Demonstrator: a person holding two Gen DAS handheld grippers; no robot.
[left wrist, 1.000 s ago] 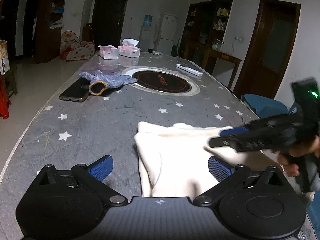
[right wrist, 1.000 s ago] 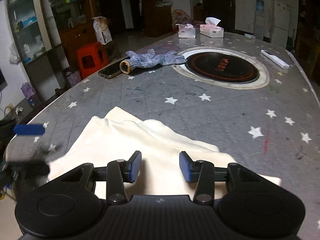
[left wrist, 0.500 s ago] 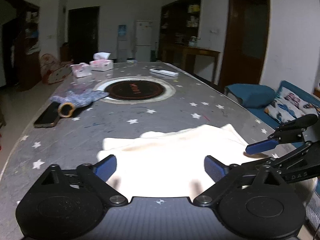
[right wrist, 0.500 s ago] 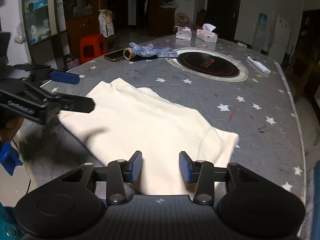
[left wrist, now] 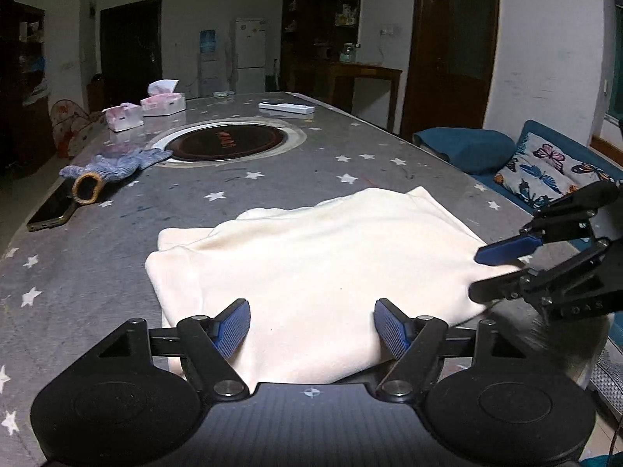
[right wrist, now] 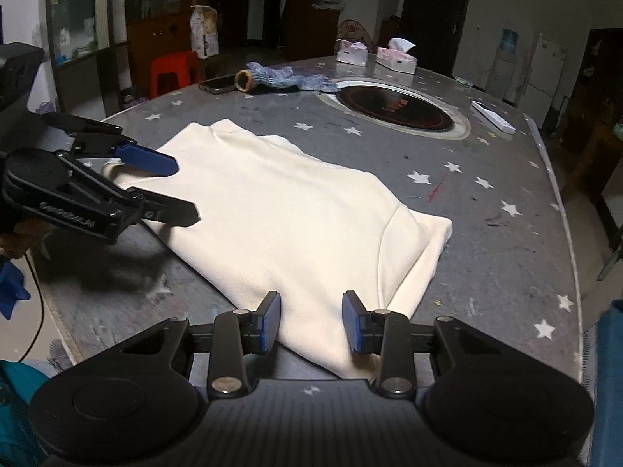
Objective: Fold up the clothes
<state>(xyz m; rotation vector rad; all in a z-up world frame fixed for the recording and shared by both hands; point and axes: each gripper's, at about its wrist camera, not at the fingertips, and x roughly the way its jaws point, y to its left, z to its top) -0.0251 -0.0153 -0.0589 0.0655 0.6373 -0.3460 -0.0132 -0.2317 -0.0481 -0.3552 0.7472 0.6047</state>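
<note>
A cream folded garment (left wrist: 319, 257) lies flat on the grey star-patterned table (left wrist: 272, 179); it also shows in the right wrist view (right wrist: 288, 210). My left gripper (left wrist: 313, 329) is open over the garment's near edge, with nothing between its blue pads. My right gripper (right wrist: 311, 321) is open at the garment's other near corner, empty. Each gripper shows in the other's view: the right one (left wrist: 502, 272) at the garment's right edge, the left one (right wrist: 171, 186) at its left edge.
A round inset burner (left wrist: 229, 142) sits mid-table. A blue knit glove (left wrist: 113, 165) and a phone (left wrist: 50, 210) lie at the left. Tissue boxes (left wrist: 161, 103) and a white remote (left wrist: 286, 107) are at the far end. A blue sofa (left wrist: 545, 167) stands right of the table.
Both grippers swung round to the table's near end and drew back from the garment. The garment now lies flat and folded between them.
</note>
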